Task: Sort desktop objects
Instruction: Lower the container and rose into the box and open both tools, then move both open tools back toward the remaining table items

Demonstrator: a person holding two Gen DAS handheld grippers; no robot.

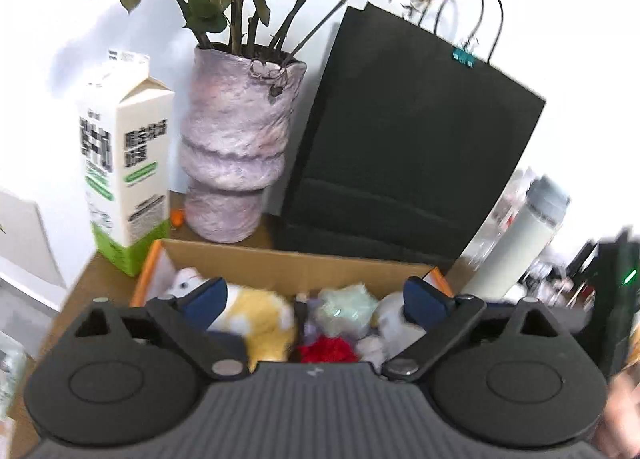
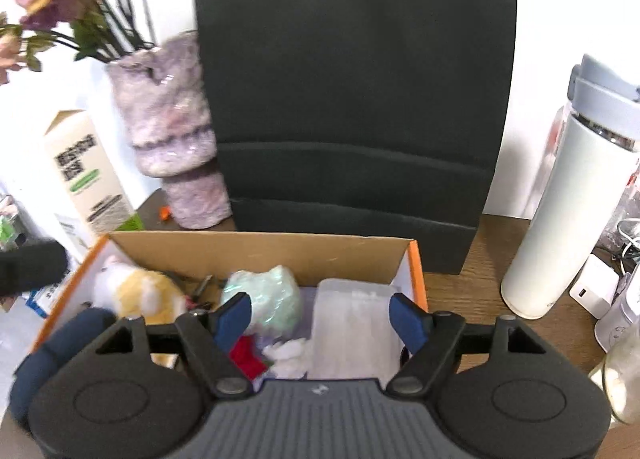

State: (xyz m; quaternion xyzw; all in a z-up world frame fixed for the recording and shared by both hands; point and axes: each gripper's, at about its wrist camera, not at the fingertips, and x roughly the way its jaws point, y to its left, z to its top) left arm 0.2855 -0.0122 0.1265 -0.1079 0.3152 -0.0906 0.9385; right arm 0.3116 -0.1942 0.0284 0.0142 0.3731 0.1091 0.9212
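An open cardboard box (image 1: 288, 265) with orange edges sits on the wooden desk; it also shows in the right wrist view (image 2: 256, 249). Inside lie a yellow-and-white plush hamster (image 1: 260, 319) (image 2: 138, 291), a pale green soft lump (image 1: 346, 305) (image 2: 276, 295), a red piece (image 1: 328, 351) (image 2: 246, 355), white fluff (image 2: 288, 355) and a clear plastic case (image 2: 352, 331). My left gripper (image 1: 316, 299) is open and empty above the box. My right gripper (image 2: 320, 317) is open and empty above the box, its fingers either side of the clear case.
Behind the box stand a black paper bag (image 1: 404, 147) (image 2: 356, 99), a purple vase with dried flowers (image 1: 236, 147) (image 2: 176, 131) and a milk carton (image 1: 124, 167) (image 2: 86, 175). A white thermos (image 2: 568, 195) (image 1: 520, 235) stands right, with white chargers (image 2: 596, 287) beside it.
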